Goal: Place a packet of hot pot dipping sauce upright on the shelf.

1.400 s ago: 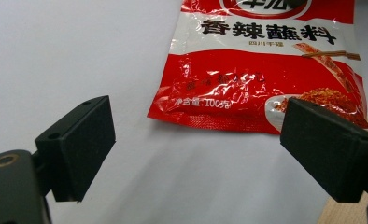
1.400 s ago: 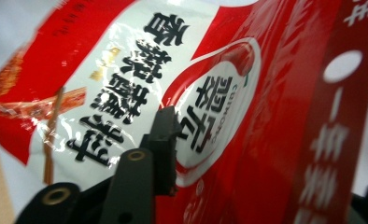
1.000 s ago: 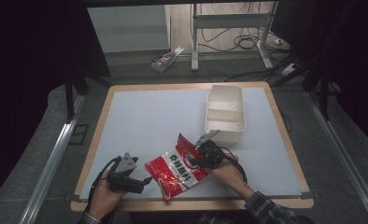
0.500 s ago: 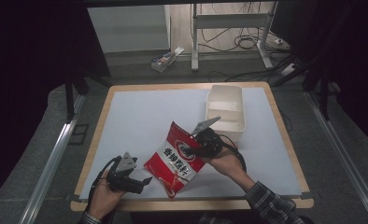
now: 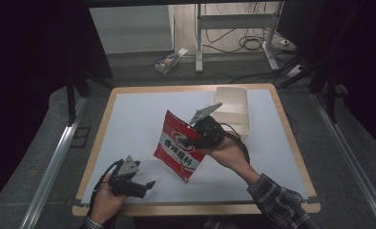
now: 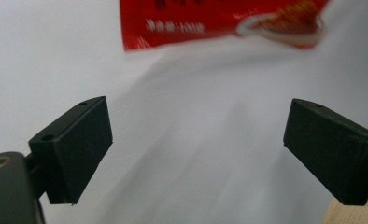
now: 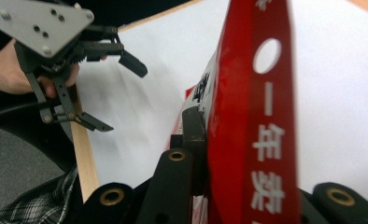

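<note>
High view: your right gripper (image 5: 192, 141) had its jaws clamped on the right edge of the red snack bag (image 5: 179, 148), and the bag hung tilted above the white table sheet (image 5: 129, 119), clear of it, with its lower corner pointing toward the near edge. The grey three-cornered plate (image 5: 205, 112) on that gripper stood up toward the white container (image 5: 234, 110), which sat at the far right of the sheet, just behind your hand. Your left gripper (image 5: 145, 186) rested low at the near left corner, jaws apart with nothing in them — well apart from the bag. A plaid sleeve (image 5: 276, 202) came in from the bottom right.

Left gripper view: both black pads (image 6: 81, 147) stood wide, with bare white sheet between them. The bag's lower edge (image 6: 219, 21) showed at the top of the picture, red with white print and a food picture, a little blurred, off the surface and with a soft shadow beneath it.

Right gripper view: the bag (image 7: 261, 116) ran up the middle edge-on, its red seal strip with a hang hole facing the camera, pinched between the jaws at the bottom. The left pad (image 7: 194, 135) pressed flat against the bag's side — the other pad was hidden behind the bag. Farther off at upper left was your left gripper (image 7: 119, 93), held in your hand (image 7: 4, 70), jaws spread over the wooden table edge (image 7: 81, 149).
</note>
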Demonstrator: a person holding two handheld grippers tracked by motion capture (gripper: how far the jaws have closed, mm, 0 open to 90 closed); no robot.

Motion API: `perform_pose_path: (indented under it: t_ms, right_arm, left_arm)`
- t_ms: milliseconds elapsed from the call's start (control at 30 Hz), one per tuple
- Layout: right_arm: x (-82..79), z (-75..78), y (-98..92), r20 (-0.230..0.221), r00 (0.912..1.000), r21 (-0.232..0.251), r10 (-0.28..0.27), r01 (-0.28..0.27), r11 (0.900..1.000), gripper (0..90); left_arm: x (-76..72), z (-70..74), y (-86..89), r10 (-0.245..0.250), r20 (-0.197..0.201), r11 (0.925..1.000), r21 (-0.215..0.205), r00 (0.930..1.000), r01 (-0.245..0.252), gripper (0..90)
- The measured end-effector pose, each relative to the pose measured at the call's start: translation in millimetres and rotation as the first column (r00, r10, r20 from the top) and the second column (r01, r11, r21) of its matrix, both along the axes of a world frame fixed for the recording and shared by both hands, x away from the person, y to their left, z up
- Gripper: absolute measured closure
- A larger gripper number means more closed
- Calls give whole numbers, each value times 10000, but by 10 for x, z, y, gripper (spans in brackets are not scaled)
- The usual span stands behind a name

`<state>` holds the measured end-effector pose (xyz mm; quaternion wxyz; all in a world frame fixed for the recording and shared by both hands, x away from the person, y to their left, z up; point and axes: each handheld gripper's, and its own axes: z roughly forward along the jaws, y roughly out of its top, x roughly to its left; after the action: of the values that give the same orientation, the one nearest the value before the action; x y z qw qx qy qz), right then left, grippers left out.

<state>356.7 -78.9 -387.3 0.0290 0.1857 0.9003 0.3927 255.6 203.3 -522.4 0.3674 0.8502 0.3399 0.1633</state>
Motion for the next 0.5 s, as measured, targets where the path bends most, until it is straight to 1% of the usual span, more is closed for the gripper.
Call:
perform_pose_path:
  t_ms: [33, 67, 333, 433, 500]
  right_arm:
    - [0, 0, 0, 0, 10000, 0, 0, 0, 10000, 879]
    - [2, 32, -11, 64, 10000, 71, -55, 55, 10000, 879]
    - [63, 106, -56, 344, 9988, 43, -358, 356, 9994, 879]
    - [135, 185, -93, 741, 9958, 125, -539, 531, 9985, 879]
    - [179, 225, -114, 828, 9946, 260, -630, 610, 9978, 879]
  left_arm:
    - [0, 0, 0, 0, 0, 10000, 0, 10000, 0, 81]
    - [-1, -1, -2, -18, -18, 10000, 11, 10000, 19, 81]
    - [-1, 0, -3, -38, -27, 10000, 14, 10000, 38, 82]
    - [1, -3, -5, -80, -85, 10000, -10, 9999, 80, 85]
    - [2, -6, -6, -102, -125, 9999, 9, 9999, 102, 85]
